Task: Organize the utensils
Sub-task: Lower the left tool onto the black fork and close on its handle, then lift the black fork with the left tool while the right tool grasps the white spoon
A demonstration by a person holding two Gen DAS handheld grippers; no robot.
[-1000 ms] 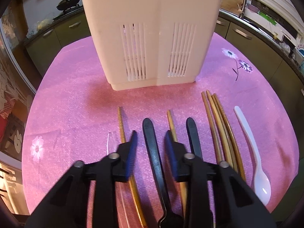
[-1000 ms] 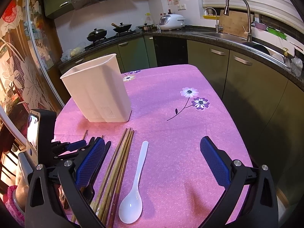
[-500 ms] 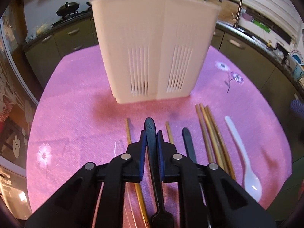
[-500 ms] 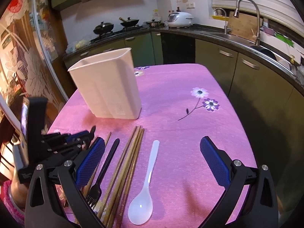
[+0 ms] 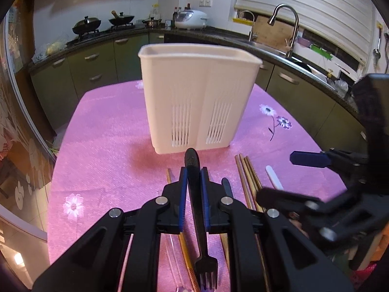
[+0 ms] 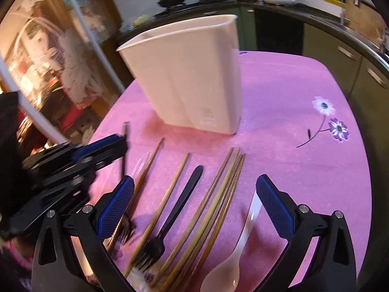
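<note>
The left gripper point(image 5: 193, 182), a black two-finger tool with blue ribbed pads point(image 5: 182, 199), has its jaws pressed tight against the handle of a slim black plastic fork point(image 5: 196, 206), which runs straight down between the fingers with its tines toward the camera and its handle tip poking out past the fingertips. The grip sits on the upper handle. The right gripper point(image 6: 194, 204), of the same black and blue build, has its jaws spread wide with nothing between them, its pads point(image 6: 273, 205) well apart and angled down toward the table. In the left wrist view the right gripper point(image 5: 307, 159) shows at the right edge, blurred.
</note>
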